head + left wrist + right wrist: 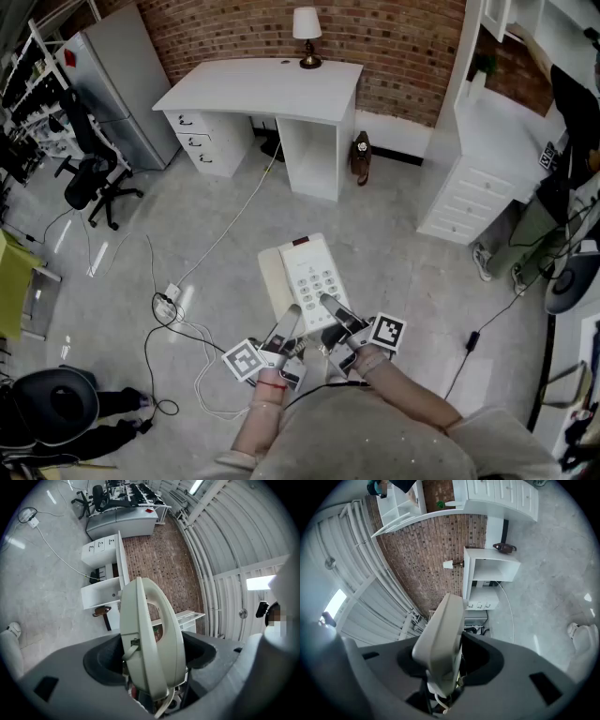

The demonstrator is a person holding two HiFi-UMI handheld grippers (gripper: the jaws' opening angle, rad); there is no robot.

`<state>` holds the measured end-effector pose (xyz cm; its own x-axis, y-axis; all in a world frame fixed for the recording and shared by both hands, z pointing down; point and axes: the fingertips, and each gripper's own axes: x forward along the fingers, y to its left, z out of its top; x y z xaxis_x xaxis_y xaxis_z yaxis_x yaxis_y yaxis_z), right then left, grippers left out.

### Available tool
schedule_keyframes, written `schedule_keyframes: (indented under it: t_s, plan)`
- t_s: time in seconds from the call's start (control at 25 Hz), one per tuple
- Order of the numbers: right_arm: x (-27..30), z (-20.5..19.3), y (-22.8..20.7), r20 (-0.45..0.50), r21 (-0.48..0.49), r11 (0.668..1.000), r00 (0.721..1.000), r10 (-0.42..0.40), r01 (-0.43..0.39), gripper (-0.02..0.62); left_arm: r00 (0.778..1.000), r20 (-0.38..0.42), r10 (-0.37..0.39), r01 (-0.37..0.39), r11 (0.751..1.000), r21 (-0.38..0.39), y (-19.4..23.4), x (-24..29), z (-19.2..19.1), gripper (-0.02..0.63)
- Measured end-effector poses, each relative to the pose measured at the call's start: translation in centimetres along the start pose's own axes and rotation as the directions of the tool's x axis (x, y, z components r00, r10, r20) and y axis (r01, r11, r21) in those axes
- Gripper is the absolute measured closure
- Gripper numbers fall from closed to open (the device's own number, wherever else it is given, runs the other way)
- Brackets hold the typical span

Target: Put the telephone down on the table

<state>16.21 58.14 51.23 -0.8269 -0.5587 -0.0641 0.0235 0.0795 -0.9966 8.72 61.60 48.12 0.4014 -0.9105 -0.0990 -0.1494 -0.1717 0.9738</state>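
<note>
1. Head view: a cream plastic telephone with a keypad (306, 275) is held in the air above the grey floor (394, 234), its handset lying on its left side and a small red patch near its far edge. The left gripper (286, 325) and the right gripper (332, 310) both reach up to the telephone's near edge, each with its marker cube beside the person's hand. The white rectangular bench (258, 84) stands well apart from the telephone, against a red brick wall (403, 47), with a small white-shaded table lamp (307, 36) on its far edge. White cables (202, 328) trail over the floor at the left, near a black office chair (89, 178)
2. Left gripper view: the telephone (151, 639) stands edge-on, with the curved handset arching over the body. The dark grey jaws sit on either side and are clamped on the telephone's lower part; a pale cord hangs below it. Beyond, the bench (101, 590) appears turned on its side against the brick wall (159, 569)
3. Right gripper view: the telephone (440, 641) again shows edge-on, slim and tilted to the right, and these jaws are closed on its lower end. Behind it are the bench (492, 568) and the lamp (449, 564), well apart from the telephone
</note>
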Motion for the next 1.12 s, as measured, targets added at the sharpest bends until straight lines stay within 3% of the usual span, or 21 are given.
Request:
schedule_keyframes:
  t_s: [0.64, 1.12]
  plan:
    - [9.7, 3.8, -1.6, 0.027, 0.007, 1.0, 0.999, -0.025, 0.024, 0.428, 0.999, -0.039, 0.023, -0.023, 1.0, -0.01, 3.4, 5.6, 8.8, 0.258]
    - [18.0, 7.3, -2.1, 0.128, -0.001, 0.999, 0.991, -0.033, 0.034, 0.43, 0.991, -0.134, -0.009, 0.003, 0.999, -0.039, 5.6, 11.1, 16.6, 0.258]
